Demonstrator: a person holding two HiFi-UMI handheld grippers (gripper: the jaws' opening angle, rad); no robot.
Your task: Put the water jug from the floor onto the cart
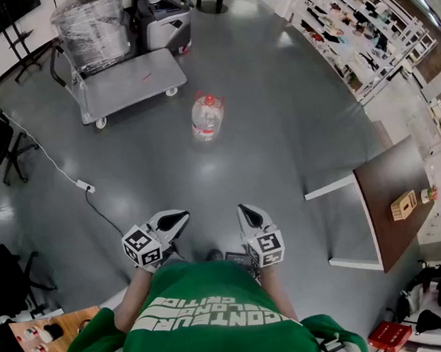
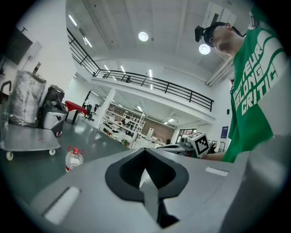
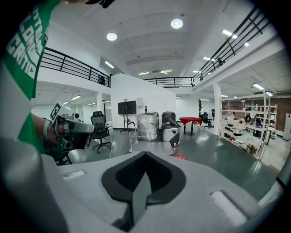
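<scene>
Left gripper (image 1: 174, 217): jaws seen pressed together in the left gripper view, nothing held between them. Held level, close in front of the person's green shirt (image 1: 210, 318).
Right gripper (image 1: 248, 213): jaws closed tip to tip, nothing gripped. Tilted slightly downward, just beside the left one.
Water jug (image 1: 207, 117): clear, with red cap and handle. Stood upright on the grey floor (image 1: 278, 128) – well apart from both grippers, near the cart's front edge but not touching it.
Cart (image 1: 131, 79): grey flat deck on castors – a plastic-wrapped load (image 1: 91, 25) is stood at its far end.
Cable (image 1: 50, 159): white, laid along the floor at left.
Table (image 1: 394, 187): brown top, at right.
</scene>
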